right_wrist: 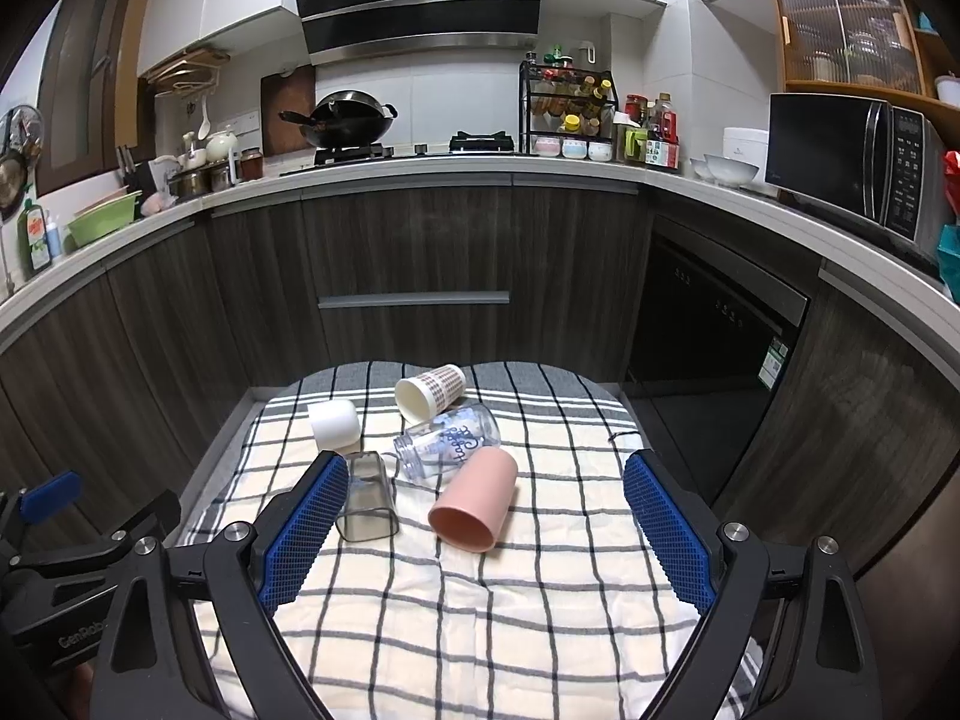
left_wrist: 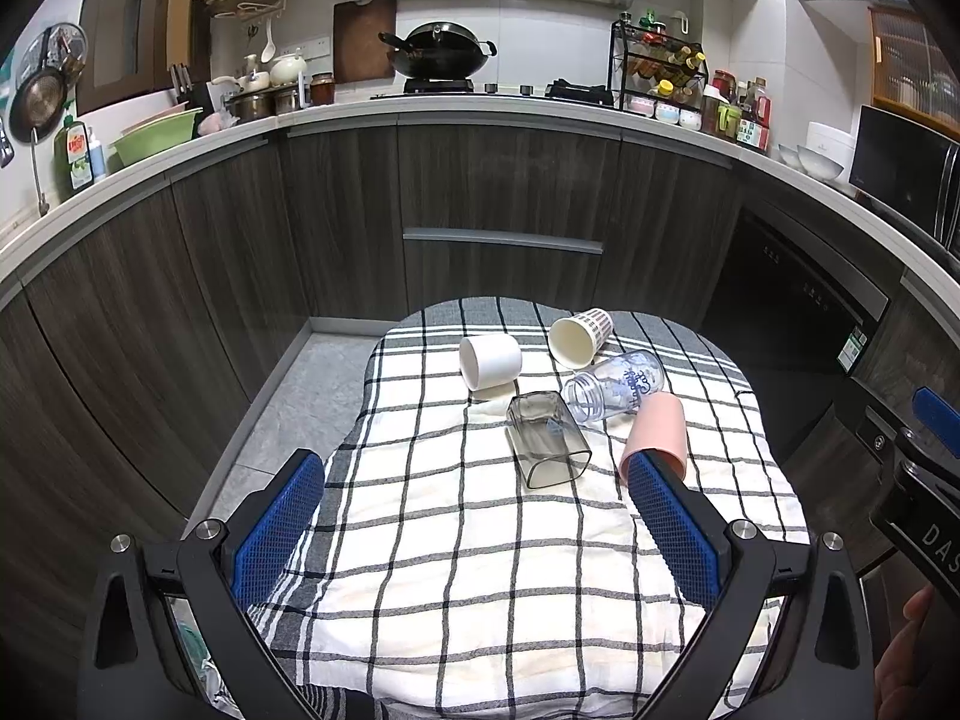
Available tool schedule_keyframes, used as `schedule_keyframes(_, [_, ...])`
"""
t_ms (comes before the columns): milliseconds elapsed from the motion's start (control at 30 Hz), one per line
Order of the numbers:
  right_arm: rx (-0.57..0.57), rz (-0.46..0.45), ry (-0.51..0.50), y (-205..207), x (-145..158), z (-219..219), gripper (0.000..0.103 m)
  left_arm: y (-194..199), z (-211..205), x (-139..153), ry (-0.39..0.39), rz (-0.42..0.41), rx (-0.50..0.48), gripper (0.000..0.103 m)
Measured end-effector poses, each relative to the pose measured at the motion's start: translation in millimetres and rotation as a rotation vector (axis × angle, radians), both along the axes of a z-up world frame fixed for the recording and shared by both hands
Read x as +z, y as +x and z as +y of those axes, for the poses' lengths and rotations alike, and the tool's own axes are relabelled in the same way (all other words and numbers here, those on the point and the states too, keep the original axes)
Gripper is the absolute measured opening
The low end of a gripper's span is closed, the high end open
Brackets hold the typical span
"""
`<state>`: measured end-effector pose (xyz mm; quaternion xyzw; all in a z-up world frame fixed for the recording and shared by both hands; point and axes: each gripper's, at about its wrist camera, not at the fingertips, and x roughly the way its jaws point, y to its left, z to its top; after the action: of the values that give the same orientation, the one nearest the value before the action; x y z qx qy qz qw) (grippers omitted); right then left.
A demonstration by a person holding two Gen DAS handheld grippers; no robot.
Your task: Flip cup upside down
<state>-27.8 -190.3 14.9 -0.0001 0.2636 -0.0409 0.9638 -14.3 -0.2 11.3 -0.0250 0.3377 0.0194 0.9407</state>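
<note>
Several cups lie on their sides on a checked cloth [left_wrist: 480, 570] [right_wrist: 480, 600]: a white cup [left_wrist: 491, 361] [right_wrist: 333, 422], a patterned paper cup [left_wrist: 579, 337] [right_wrist: 429, 391], a clear printed bottle [left_wrist: 615, 385] [right_wrist: 447, 441], a smoky square glass [left_wrist: 547, 441] [right_wrist: 367, 507] and a pink cup [left_wrist: 655, 433] [right_wrist: 475, 499]. My left gripper [left_wrist: 477, 483] is open and empty, short of the glass. My right gripper [right_wrist: 485, 483] is open and empty, with the pink cup between its fingers' lines.
The cloth covers a small table in a kitchen. Dark wood cabinets [left_wrist: 498, 192] and a counter with a wok [left_wrist: 441, 54] stand behind. A dishwasher [right_wrist: 720, 324] and microwave [right_wrist: 852, 162] are at the right. The other gripper shows at the right edge [left_wrist: 924, 480].
</note>
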Motion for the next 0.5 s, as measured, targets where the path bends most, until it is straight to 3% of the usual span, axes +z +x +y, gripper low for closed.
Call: schedule_keyframes(500, [-0.007, 0.005, 0.018, -6.5, -5.4, -1.8, 0.093, -4.1, -4.6, 1.9, 0.007, -0.009, -0.002, 0.103])
